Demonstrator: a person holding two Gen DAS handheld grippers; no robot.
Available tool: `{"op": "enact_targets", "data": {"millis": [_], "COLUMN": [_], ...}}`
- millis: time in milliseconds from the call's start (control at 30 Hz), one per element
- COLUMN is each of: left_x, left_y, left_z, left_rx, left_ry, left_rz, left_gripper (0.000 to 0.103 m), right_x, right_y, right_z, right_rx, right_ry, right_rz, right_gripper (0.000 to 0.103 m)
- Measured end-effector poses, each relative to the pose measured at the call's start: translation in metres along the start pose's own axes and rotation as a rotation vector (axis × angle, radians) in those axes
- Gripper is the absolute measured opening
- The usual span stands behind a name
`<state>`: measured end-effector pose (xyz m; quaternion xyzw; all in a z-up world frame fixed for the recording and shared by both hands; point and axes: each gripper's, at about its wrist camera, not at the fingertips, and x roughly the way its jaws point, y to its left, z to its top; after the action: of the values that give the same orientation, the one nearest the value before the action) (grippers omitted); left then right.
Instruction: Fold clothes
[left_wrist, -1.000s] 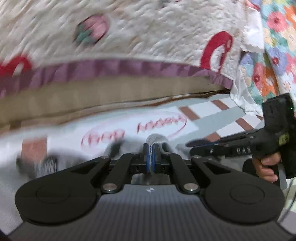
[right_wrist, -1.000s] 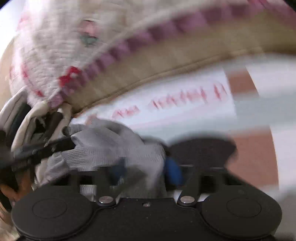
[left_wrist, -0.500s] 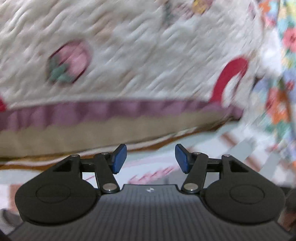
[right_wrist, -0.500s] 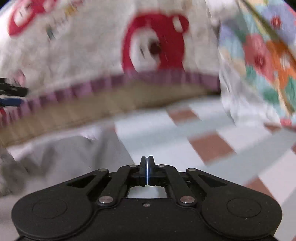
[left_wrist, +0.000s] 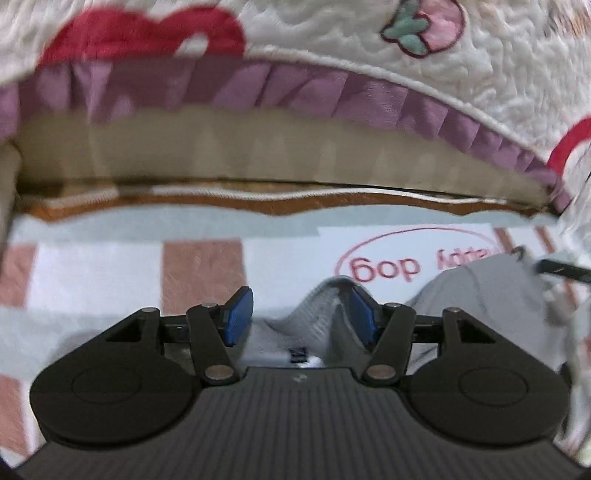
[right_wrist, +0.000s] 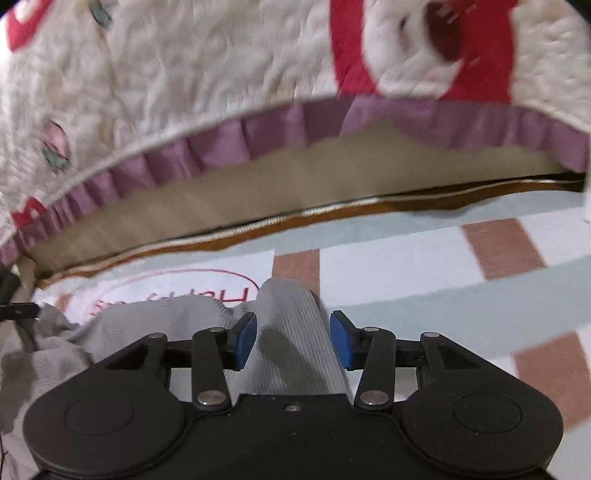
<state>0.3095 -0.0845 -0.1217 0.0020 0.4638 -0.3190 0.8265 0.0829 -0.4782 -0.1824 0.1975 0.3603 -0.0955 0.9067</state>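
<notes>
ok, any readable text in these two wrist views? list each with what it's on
"dog" (seen upside down, reads as "6op"): red lettering inside a red oval on the checked mat, left wrist view.
A second word beside it: blurred and partly hidden by the grey garment, unreadable.
Same oval in the right wrist view: upside-down letters, cut off by the garment, unreadable.
Small dark tag on the garment: too small to read.

Background stuff: a checked blanket (left_wrist: 92, 273) in white, pale green and brownish pink, with a red oval logo (left_wrist: 413, 254) stitched on it. Behind it sits a fluffy cream quilt (right_wrist: 184, 74) with red shapes, strawberry prints and a purple ruffle trim (left_wrist: 295, 92) along its edge.
</notes>
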Motion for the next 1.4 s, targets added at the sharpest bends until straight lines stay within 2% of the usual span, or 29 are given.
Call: {"op": "enact_targets", "data": {"millis": [100,333,433,533,567,633,667,767,833,967,1200,1400], "left_x": [-0.002,0.003,0.027,0.052,0.051,0.039,0.031,0.017,0.021,0.05,0.078,0.074], "left_y": [-0.008,-0.04,-0.048,-0.049,-0.051,-0.06,-0.064,-0.073,-0.077,-0.082,-0.097,-0.08], "left_z": [0.002,-0.004,-0.007,-0.006,-0.003,0.008,0.015,0.035,0.045,0.05,0.042,0.036], "left_rx": [0.028,0.094,0.074,0.039,0.057,0.12,0.141,0.183,0.2,0.17,0.234,0.188], "left_ry": [0.002,0.089,0.128,0.167,0.15,0.068,0.025,-0.085,-0.119,-0.096,-0.081,-0.016], "left_rz": [-0.01,-0.139,-0.121,-0.109,-0.101,-0.094,-0.105,-0.129,-0.125,-0.151,-0.067,-0.108], "left_gripper": [0.057,0.057,0.056,0.016,0.013,0.013,0.013,0.011,0.011,0.011,0.011,0.017], "right_x": [0.013,0.014,0.02,0.033,0.036,0.034,0.028,-0.002,-0.022,-0.045,-0.029,0.002], "right_y": [0.005,0.009,0.012,0.013,0.015,0.022,0.024,0.024,0.018,0.003,-0.005,-0.016], "right_z": [0.001,-0.01,-0.008,-0.006,-0.006,-0.007,-0.008,-0.015,-0.02,-0.026,-0.024,-0.021], "right_rx": [-0.044,-0.072,-0.096,-0.1,-0.114,-0.151,-0.156,-0.109,-0.052,0.032,-0.03,-0.036], "right_ry": [-0.003,-0.07,-0.051,-0.025,-0.033,-0.052,-0.081,-0.242,-0.332,-0.435,-0.344,-0.201], "right_rz": [-0.005,0.038,0.041,0.029,0.026,0.041,0.048,0.029,-0.004,-0.097,-0.18,-0.25], "right_gripper": [0.053,0.053,0.053,0.054,0.053,0.006,0.006,0.006,0.006,0.006,0.005,0.008]}}
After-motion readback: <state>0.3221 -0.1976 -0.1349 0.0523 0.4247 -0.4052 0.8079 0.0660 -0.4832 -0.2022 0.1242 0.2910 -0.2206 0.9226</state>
